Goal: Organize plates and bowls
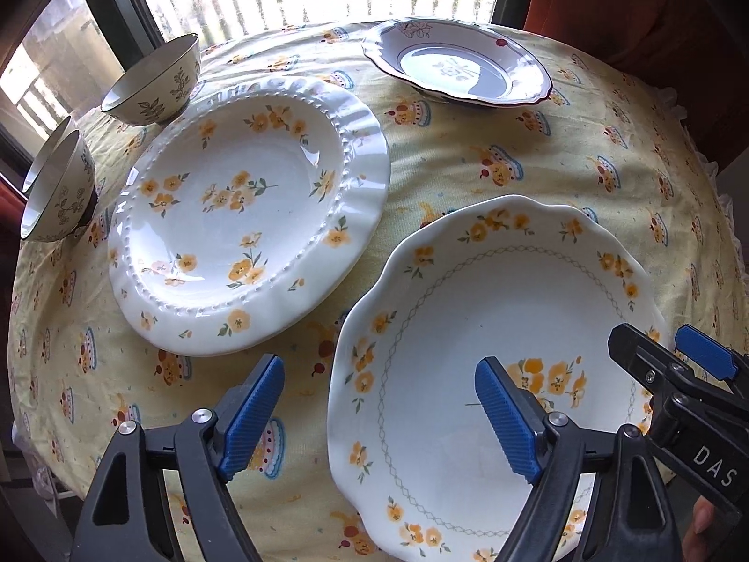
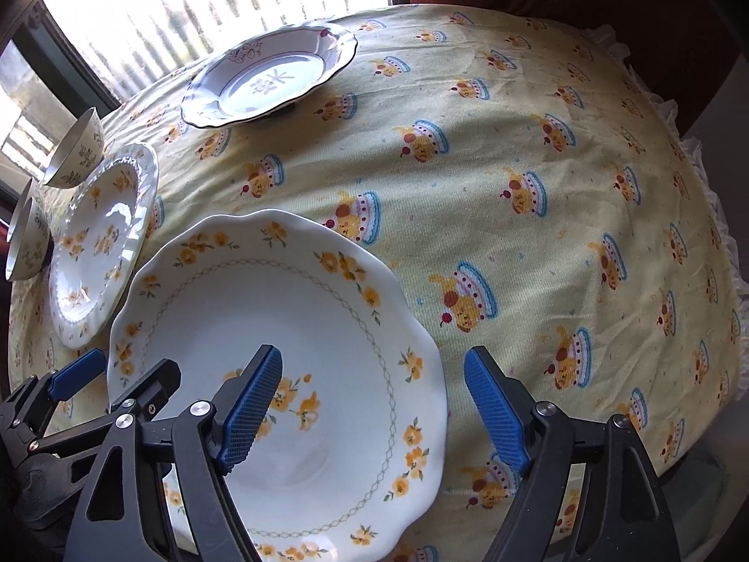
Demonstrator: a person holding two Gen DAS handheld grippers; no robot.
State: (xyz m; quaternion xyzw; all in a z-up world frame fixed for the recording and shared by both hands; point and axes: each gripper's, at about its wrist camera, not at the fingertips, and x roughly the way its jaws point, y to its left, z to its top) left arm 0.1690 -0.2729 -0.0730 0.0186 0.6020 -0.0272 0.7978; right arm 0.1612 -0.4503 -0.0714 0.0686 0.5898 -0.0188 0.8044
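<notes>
A round table under a yellow tablecloth (image 2: 538,140) holds 3 plates and 2 bowls. The landmark is the scalloped plate (image 1: 468,328), white with orange flowers, sitting at the table's near edge. The ruffled plate (image 1: 248,215) lies just beside it, on the side away from the right gripper. The dark-rimmed plate (image 1: 458,65) sits well beyond it, near the window. The 2 small bowls (image 1: 154,79) stand past the ruffled plate, one nearer than the other.

The scalloped plate looks like glazed ceramic: stiff, fairly heavy, slick and breakable. Its raised rim seems the best place to pinch, one finger inside and one outside.

The left gripper (image 1: 379,417) points steeply down, jaws open across the plate's rim on its side, touching nothing. The right gripper (image 2: 374,407) points steeply down too, jaws open across the opposite rim, also holding nothing.
</notes>
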